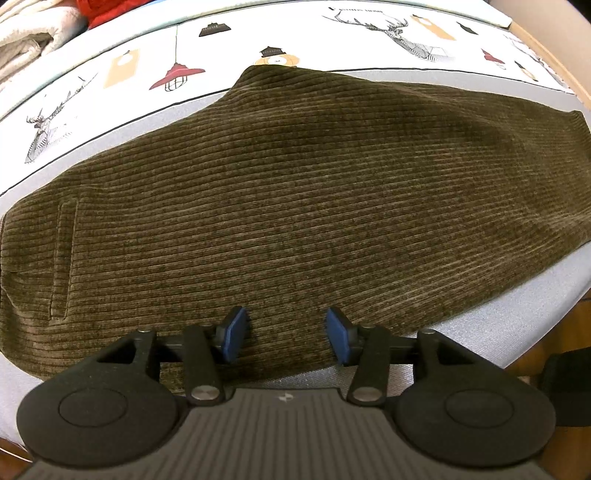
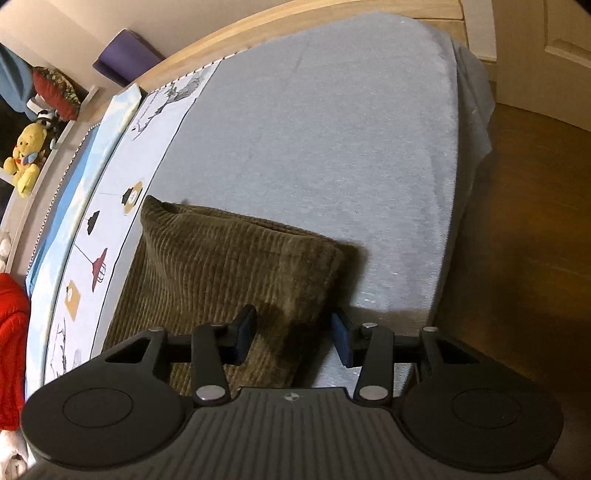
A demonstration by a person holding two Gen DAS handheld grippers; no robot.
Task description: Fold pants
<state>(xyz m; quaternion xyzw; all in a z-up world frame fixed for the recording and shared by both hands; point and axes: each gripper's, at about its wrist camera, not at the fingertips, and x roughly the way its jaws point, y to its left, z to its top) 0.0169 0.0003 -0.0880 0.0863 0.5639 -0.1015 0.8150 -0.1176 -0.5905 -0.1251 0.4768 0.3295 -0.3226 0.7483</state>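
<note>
— What can't you make out here?

— The olive corduroy pants (image 1: pixel 295 206) run past the left edge of the left wrist view, so the waist end is cut off. The near hem slips under the left gripper (image 1: pixel 287 338), whose black body hides it. In the right wrist view only one end of the pants (image 2: pixel 236 273) shows; the rest is behind the right gripper (image 2: pixel 293 338). Whether either gripper touches the cloth, I cannot tell.

— Where do the pants lie?

— Flat on the grey sheet (image 2: pixel 332 129) of the bed, lengthwise, their far edge reaching the printed border strip (image 1: pixel 122 74) with its lamps and deer heads.

— And the tools?

— Both stand wide, nothing between the blue pads (image 1: pixel 233 334). The left one hovers over the near edge of the pants; the right one straddles the pants' corner, one finger over corduroy, the other over bare sheet.

— Counts?

— One pair of pants, two grippers, two blue pads each. One slit pocket (image 1: pixel 62 258) is visible. At the margins: one yellow plush toy (image 2: pixel 27 155), one purple cushion (image 2: pixel 125 55), a red garment (image 2: pixel 11 350) partly cropped, and a folded white blanket (image 1: pixel 29 33), also cropped. The wooden floor (image 2: pixel 524 258) shows on the right.
</note>
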